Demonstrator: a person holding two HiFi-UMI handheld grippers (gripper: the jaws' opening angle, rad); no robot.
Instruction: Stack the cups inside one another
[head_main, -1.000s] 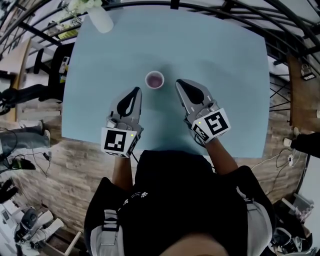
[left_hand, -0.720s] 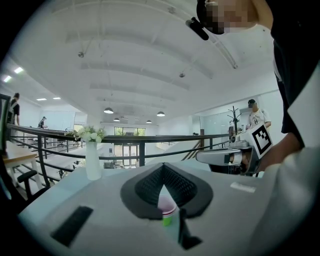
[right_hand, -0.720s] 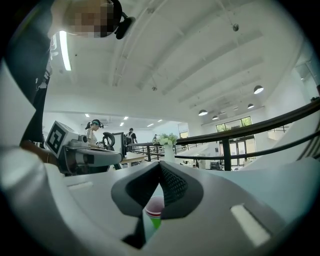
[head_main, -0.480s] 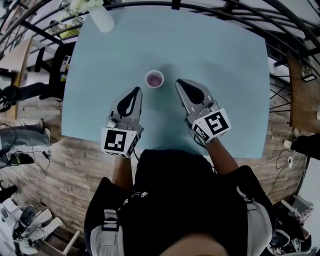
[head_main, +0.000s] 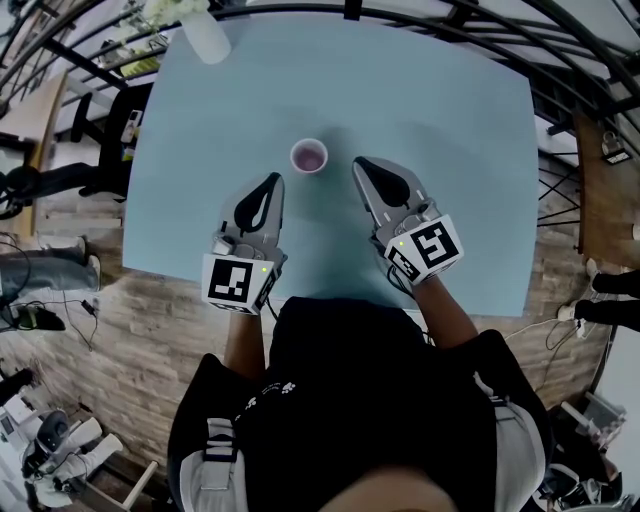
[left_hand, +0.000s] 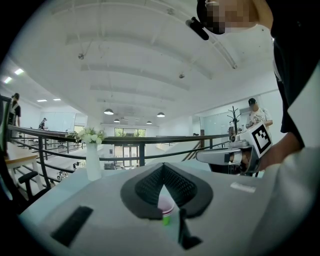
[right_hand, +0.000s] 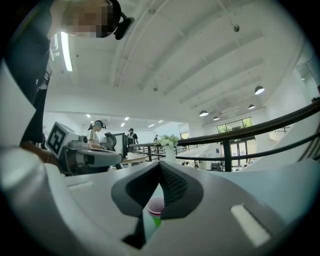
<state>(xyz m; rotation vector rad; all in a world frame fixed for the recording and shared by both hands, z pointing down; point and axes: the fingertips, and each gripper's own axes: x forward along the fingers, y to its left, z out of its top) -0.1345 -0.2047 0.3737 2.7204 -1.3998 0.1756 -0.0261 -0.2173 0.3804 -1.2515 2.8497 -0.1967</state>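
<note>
A stack of cups (head_main: 309, 158), pink at the rim, stands on the pale blue table (head_main: 450, 120) a little beyond both grippers. My left gripper (head_main: 271, 183) lies below and left of it, jaws shut and empty. My right gripper (head_main: 360, 166) lies just right of the cups, also shut with nothing held. Neither touches the cups. In the left gripper view the cup stack (left_hand: 166, 205) shows past the closed tips, pink above green. The right gripper view shows the cup stack (right_hand: 156, 207) the same way, past my right gripper (right_hand: 160, 167).
A white vase with flowers (head_main: 203, 35) stands at the table's far left corner. A black railing (head_main: 480, 30) runs behind the table. Wooden floor and chairs lie to the left. The person's body fills the near edge.
</note>
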